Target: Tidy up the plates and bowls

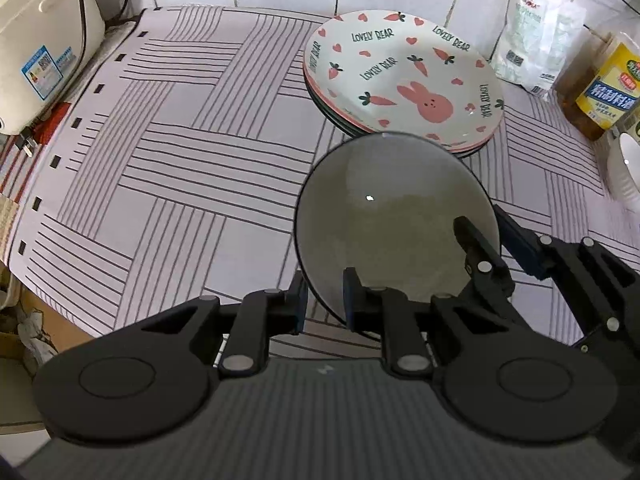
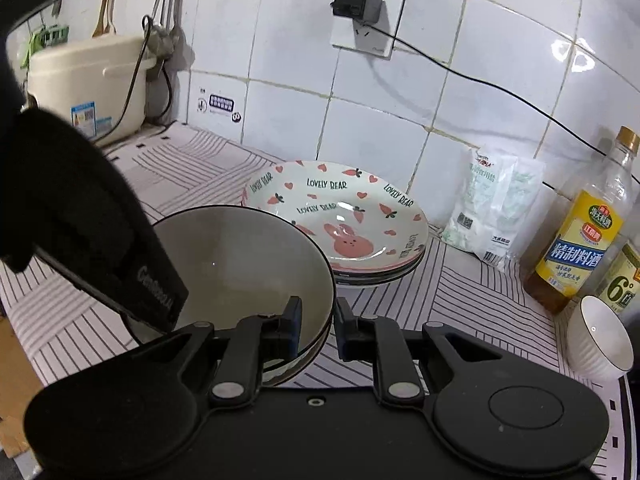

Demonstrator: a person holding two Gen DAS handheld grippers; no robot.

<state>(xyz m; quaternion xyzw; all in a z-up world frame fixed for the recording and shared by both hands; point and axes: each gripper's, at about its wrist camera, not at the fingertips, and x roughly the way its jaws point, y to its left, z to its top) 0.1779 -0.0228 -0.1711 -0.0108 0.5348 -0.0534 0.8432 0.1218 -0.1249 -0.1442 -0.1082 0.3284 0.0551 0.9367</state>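
Note:
A grey bowl with a dark rim [image 1: 394,220] [image 2: 236,264] sits on the striped mat, held from two sides. My left gripper [image 1: 324,300] straddles its near-left rim, one finger inside and one outside. My right gripper [image 2: 318,328] straddles its right rim the same way, and its fingers [image 1: 480,256] show in the left wrist view. A stack of plates topped by a bunny-and-carrot plate [image 1: 404,76] [image 2: 340,216] stands just behind the bowl. A white ribbed bowl [image 2: 598,338] [image 1: 626,168] stands at the right.
A rice cooker [image 1: 44,40] [image 2: 88,88] stands at the back left. A white packet [image 2: 492,208] and cooking-wine bottles [image 2: 580,232] line the tiled wall at the right. The striped mat [image 1: 180,168] covers the counter, whose edge runs at the left.

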